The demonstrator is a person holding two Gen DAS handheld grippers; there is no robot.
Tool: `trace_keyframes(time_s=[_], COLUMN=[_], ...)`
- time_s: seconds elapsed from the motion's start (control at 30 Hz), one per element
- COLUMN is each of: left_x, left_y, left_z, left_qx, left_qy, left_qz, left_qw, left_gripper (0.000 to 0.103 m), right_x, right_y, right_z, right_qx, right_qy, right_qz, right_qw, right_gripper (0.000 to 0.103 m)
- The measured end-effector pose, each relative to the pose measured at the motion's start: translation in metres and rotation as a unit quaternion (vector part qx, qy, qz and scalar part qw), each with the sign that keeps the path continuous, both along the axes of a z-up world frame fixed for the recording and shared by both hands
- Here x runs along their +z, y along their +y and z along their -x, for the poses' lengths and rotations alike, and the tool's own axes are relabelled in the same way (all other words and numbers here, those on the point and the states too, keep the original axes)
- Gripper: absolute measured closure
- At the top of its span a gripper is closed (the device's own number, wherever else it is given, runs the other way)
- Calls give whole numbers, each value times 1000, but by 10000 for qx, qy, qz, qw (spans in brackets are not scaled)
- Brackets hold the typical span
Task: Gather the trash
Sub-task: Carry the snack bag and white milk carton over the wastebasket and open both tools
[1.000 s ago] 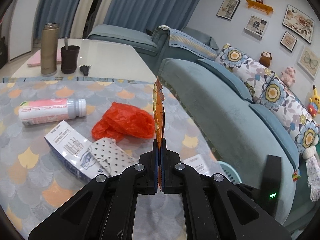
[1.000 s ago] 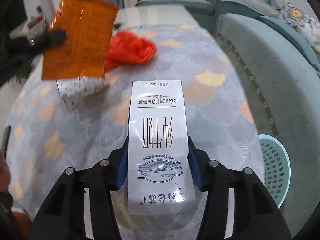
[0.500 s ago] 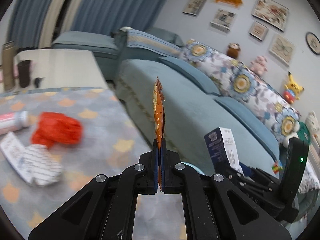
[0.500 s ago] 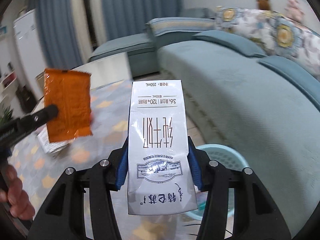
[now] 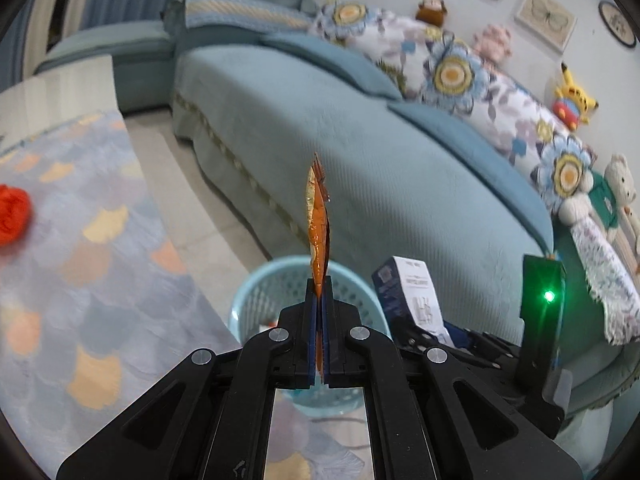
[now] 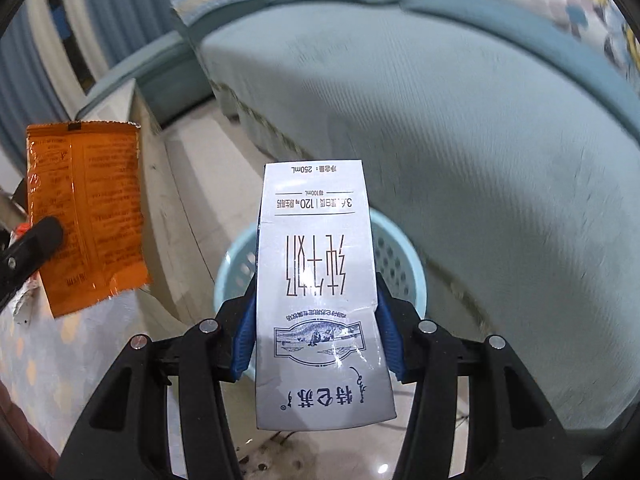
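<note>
My left gripper (image 5: pixel 319 292) is shut on an orange snack wrapper (image 5: pixel 317 224), seen edge-on and held above a light blue perforated bin (image 5: pixel 256 300) on the floor. The wrapper also shows flat in the right wrist view (image 6: pixel 86 216). My right gripper (image 6: pixel 316 312) is shut on a white milk carton (image 6: pixel 318 292), held over the same bin (image 6: pixel 400 264). The carton and right gripper appear in the left wrist view (image 5: pixel 412 296), just right of the bin.
A teal sofa (image 5: pixel 400 168) with floral cushions stands close behind the bin. The table with its patterned cloth (image 5: pixel 80 260) is to the left, with a red plastic bag (image 5: pixel 12 212) on it.
Both grippers have swung from over the table to the right and now point down at the bin. Each still holds its item.
</note>
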State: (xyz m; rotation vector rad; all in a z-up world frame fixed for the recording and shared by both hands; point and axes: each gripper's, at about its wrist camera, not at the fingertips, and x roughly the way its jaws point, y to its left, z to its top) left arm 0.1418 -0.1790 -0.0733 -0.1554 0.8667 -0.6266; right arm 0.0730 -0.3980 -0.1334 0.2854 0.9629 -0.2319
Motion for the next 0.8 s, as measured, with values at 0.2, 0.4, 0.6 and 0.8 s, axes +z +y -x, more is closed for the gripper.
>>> trace_keyframes(time_s=[0.2, 0.4, 0.6, 0.8], left_x=[-24, -28, -22, -18], left_y=[-16, -16, -13, 0], left_z=[-4, -2, -1, 1], left_qx=[-282, -383, -398, -340], left_qy=[319, 333, 274, 188], left_qz=[-211, -264, -195, -168], left_qw=[9989, 9984, 9986, 9991], left_gripper=[100, 80, 80, 80], right_x=[-29, -36, -32, -19], right_y=[-10, -14, -7, 3], right_z=[-7, -17, -17, -12], right_qx=[-177, -241, -195, -106], right_qy=[336, 397, 353, 195], right_qz=[-287, -422, -378, -230], right_qw=[9989, 9980, 9985, 9995], right_gripper=[54, 53, 53, 53])
